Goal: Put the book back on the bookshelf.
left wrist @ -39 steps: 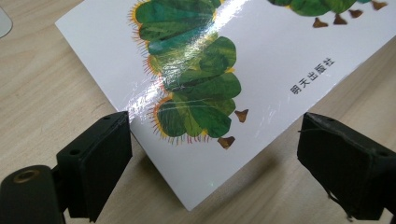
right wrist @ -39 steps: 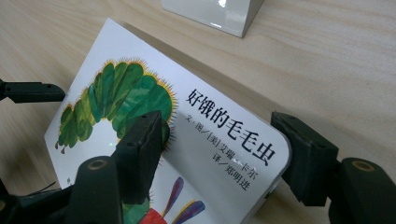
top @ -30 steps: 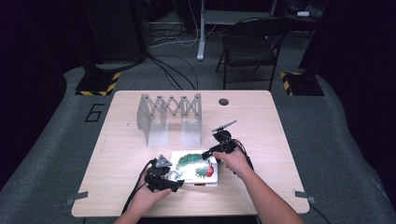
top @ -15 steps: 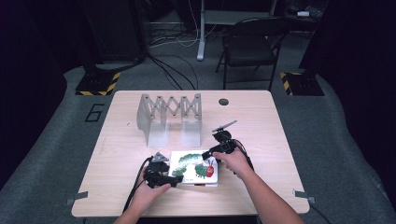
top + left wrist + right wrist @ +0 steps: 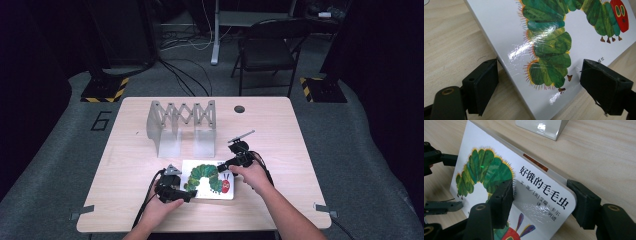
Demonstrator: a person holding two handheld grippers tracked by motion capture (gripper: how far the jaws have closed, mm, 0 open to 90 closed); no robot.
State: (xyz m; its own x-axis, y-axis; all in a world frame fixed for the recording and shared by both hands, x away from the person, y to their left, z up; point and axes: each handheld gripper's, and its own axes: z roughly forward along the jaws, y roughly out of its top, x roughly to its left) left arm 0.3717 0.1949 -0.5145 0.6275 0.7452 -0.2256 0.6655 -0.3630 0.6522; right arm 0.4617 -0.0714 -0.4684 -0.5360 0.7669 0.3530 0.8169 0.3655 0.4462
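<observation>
Black rubber-faced jaws of the right gripper [image 5: 539, 202] straddle the spine corner of the picture book [image 5: 499, 182]: one pad lies on the glossy cover beside the printed title, the other against the spine edge. They have just been closing, with the book between them, and appear to pinch it. At the book's opposite corner, the left gripper [image 5: 539, 85] has its jaws spread wide; these have just been opening, one pad at the book's long edge, the other over the white margin past the caterpillar's tail, neither pressing. The book [image 5: 209, 178] lies flat on the wooden table [image 5: 130, 160], cover up, just in front of the grey accordion book rack [image 5: 181, 126], apart from it. The step in hand looks like a handover of the grip from left to right. Next, the right gripper likely must hold firm and lift the spine edge, tipping the book upright towards the rack, while the left one stays clear.
</observation>
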